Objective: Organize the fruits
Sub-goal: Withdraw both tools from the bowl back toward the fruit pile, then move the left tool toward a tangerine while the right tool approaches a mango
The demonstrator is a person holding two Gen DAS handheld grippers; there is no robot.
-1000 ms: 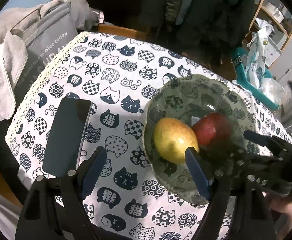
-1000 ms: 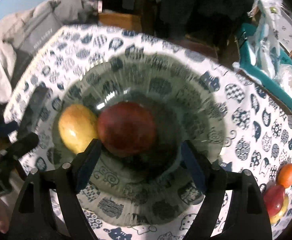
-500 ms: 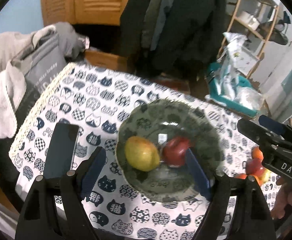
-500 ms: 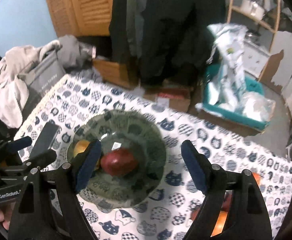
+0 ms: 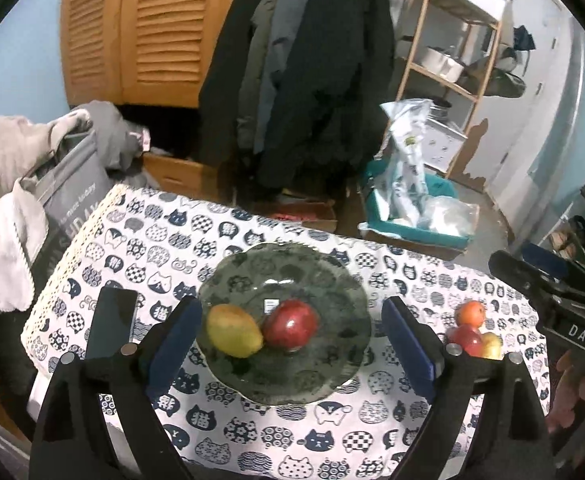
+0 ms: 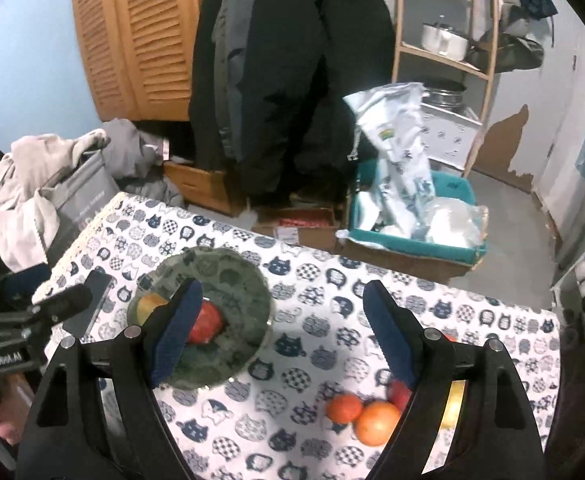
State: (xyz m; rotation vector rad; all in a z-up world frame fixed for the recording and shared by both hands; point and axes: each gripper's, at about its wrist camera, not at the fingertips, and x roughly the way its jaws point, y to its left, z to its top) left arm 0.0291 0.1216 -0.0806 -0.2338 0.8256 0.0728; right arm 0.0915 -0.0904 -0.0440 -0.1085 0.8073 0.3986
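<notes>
Left tongs (image 5: 288, 338) hang above the table (image 5: 228, 432), empty, jaws widening, nothing between the pads. Right tongs (image 6: 280, 330) are also up over the table, spread wide, nothing gripped.

Green glass plate (image 5: 332, 288) sits mid-table, a bit toward the far edge, on the cat-print tablecloth (image 5: 324, 440). Two fruits on it: yellow pear (image 5: 233, 330) on the plate's left part, red apple (image 5: 291, 324) just right of it, touching or nearly so. A small white sticker (image 5: 271, 305) shows on the plate behind them.

Remaining fruit pile lies toward the table's right edge, well apart from the plate: an orange fruit (image 5: 470, 313), a red one (image 5: 465, 339) and a yellowish one (image 5: 491, 346) in a tight cluster. In the right wrist view the pile shows near the front: two orange fruits (image 6: 377, 422), partly hidden behind the right finger.

Dark phone (image 5: 111, 322) lies flat near the table's left edge, beside the plate, not touching.

A person's hand (image 5: 572, 384) holds the right tongs' handle at the left wrist view's right side.
</notes>
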